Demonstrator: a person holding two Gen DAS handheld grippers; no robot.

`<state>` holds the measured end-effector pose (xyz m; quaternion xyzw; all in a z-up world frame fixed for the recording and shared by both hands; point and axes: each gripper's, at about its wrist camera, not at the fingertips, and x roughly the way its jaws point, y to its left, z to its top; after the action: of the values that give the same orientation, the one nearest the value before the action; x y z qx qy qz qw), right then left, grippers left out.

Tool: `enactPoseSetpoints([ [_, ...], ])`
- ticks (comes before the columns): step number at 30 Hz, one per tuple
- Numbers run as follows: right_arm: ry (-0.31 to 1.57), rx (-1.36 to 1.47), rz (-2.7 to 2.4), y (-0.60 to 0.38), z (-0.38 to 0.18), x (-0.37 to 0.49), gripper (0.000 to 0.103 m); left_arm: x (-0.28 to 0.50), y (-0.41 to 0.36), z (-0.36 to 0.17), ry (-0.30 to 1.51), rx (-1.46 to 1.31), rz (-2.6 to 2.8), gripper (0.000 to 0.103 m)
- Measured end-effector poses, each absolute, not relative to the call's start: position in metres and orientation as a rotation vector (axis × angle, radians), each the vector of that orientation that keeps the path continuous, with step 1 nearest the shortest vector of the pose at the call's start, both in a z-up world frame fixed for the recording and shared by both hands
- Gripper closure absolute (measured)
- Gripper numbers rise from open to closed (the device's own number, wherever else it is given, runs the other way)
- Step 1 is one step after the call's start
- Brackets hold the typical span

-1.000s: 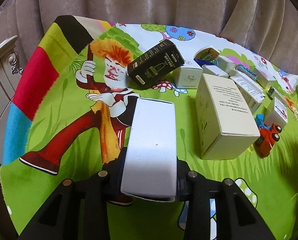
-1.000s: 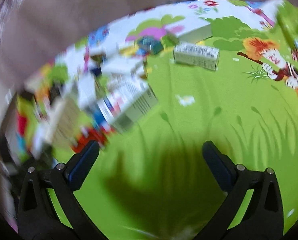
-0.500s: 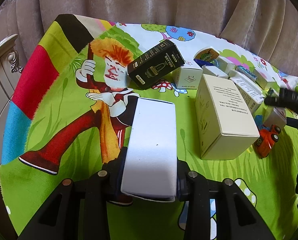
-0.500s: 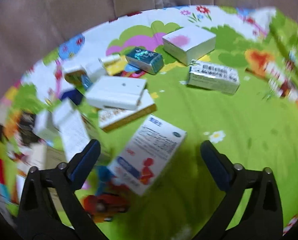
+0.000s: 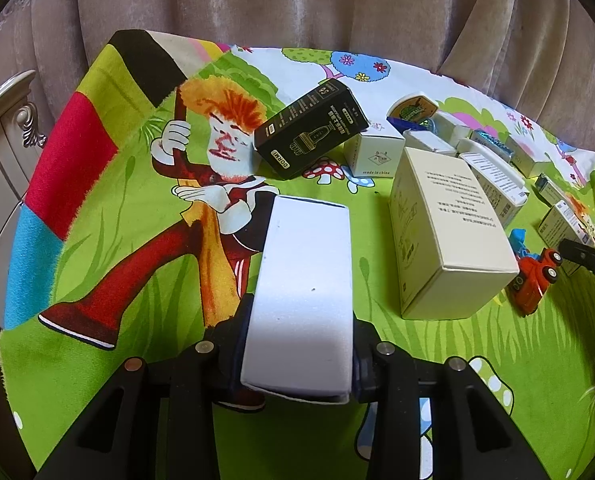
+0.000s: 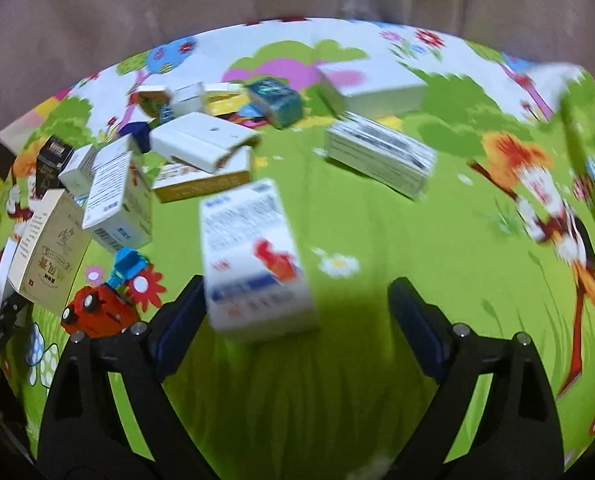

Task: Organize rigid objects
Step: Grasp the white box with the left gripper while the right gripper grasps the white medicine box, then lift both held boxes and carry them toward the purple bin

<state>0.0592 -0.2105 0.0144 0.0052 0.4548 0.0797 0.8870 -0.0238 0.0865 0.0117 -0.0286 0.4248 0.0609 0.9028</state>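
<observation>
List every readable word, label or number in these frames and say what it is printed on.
"DORMI": black box, lower edge.
"made in china": small white box.
Fine print on the cream box and white-and-blue box: too small or blurred to read.
Plain white box in the left gripper: no text.

Black jaws, blue pads [image 6: 411, 320], silver screws
</observation>
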Motion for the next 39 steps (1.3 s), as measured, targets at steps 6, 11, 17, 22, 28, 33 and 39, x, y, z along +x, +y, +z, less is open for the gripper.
enactPoseSetpoints([
  [6, 0.91, -0.128, 0.259, -0.182, 0.009, 0.065, 0.053, -0.023, 0.087, 0.012, 0.879, -0.061, 0.125, 0.063],
  [11, 0.878, -0.132, 0.264, -0.188, 0.024, 0.039, 0.059, -0.023, 0.087, 0.012, 0.879, -0.061, 0.124, 0.063],
  [17, 0.833, -0.037, 0.263, -0.206, 0.037, -0.002, 0.059, -0.023, 0.085, 0.012, 0.881, -0.045, 0.13, 0.064],
  [22, 0.84, -0.057, 0.281, -0.203, 0.032, -0.031, 0.059, -0.022, 0.082, 0.012, 0.881, -0.03, 0.144, 0.064],
  [28, 0.817, -0.092, 0.282, -0.206, 0.042, -0.051, 0.059, -0.046, 0.067, 0.014, 0.865, -0.032, 0.161, 0.064],
  [33, 0.795, -0.101, 0.302, -0.203, 0.051, -0.066, 0.059, -0.077, 0.058, 0.018, 0.837, -0.033, 0.173, 0.064],
  [39, 0.749, -0.095, 0.34, -0.196, 0.063, -0.087, 0.059, -0.108, 0.047, 0.036, 0.779, -0.024, 0.178, 0.064],
])
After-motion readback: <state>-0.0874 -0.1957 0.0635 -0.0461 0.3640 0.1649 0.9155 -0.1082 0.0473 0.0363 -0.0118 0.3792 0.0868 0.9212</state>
